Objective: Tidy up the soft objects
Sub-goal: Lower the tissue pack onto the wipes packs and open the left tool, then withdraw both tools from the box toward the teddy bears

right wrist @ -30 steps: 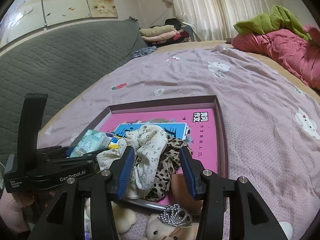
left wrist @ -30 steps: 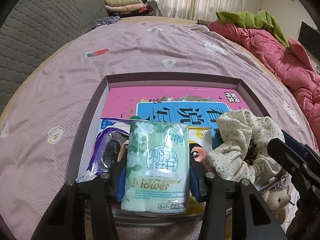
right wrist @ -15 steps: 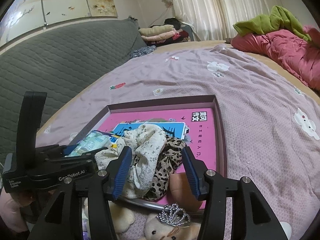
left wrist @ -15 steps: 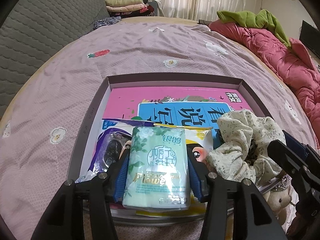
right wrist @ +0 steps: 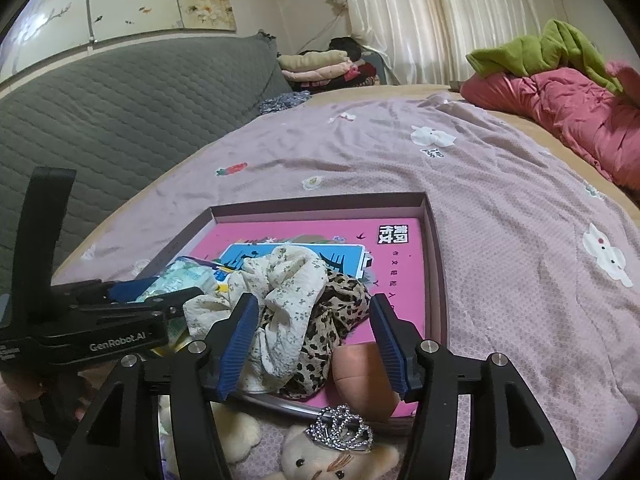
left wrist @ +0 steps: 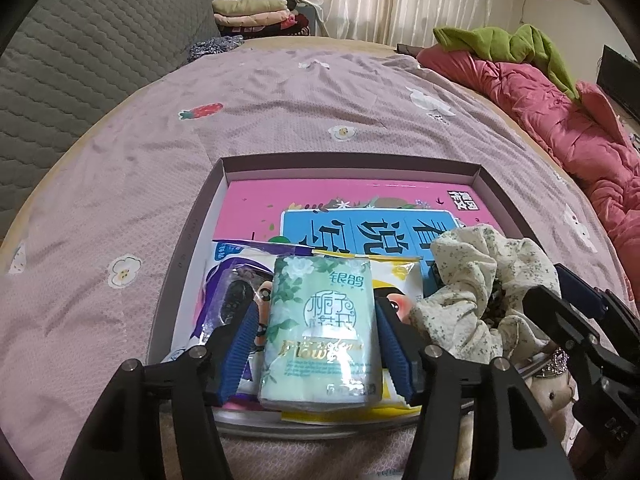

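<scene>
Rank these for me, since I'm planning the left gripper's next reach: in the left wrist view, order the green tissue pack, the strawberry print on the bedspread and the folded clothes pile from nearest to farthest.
1. Green tissue pack: between the left gripper jaws, over the tray's near end.
2. Strawberry print: on the bedspread, beyond the tray, to the left.
3. Folded clothes pile: past the bed's far edge, by the curtains.

The tray [left wrist: 192, 224] lay on the bed [left wrist: 280, 92]. In the tray, a book [left wrist: 340, 204] lay flat; on the book's near part sat a tissue pack [left wrist: 320, 328], with scrunchies [left wrist: 472, 296] right of it. A plush toy [right wrist: 320, 456] lay before the tray.
</scene>
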{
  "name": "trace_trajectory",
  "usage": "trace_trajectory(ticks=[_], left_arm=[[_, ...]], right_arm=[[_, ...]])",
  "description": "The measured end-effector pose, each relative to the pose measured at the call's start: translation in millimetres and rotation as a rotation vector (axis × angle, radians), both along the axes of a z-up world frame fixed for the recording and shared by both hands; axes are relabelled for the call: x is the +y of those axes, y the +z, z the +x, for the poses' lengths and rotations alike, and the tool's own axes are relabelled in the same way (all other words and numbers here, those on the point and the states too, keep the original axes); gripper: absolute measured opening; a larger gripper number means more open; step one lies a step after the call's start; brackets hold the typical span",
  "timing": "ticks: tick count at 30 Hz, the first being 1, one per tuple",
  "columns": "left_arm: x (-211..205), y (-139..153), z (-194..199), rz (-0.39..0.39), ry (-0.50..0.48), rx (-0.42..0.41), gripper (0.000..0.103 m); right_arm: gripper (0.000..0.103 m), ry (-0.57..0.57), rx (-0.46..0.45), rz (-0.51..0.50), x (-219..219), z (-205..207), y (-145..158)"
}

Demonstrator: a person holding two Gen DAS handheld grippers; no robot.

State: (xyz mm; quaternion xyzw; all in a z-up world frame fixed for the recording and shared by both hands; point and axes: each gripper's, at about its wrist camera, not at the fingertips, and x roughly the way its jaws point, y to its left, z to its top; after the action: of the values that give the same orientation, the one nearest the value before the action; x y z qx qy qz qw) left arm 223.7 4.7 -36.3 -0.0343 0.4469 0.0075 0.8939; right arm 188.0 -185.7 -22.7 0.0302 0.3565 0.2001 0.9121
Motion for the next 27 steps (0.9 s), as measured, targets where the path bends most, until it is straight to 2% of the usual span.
trace_trajectory(ticks=[21, 27], left_arm=[[1, 18, -20, -0.003, 0.005, -0.012, 0.059], [2, 22, -29, 0.001, 0.025, -0.025, 0.065]], right_arm=[[0.065, -0.026, -0.026, -0.037, -13, -6, 5], [0.066, -0.031, -0.042, -0.045, -16, -8, 8]])
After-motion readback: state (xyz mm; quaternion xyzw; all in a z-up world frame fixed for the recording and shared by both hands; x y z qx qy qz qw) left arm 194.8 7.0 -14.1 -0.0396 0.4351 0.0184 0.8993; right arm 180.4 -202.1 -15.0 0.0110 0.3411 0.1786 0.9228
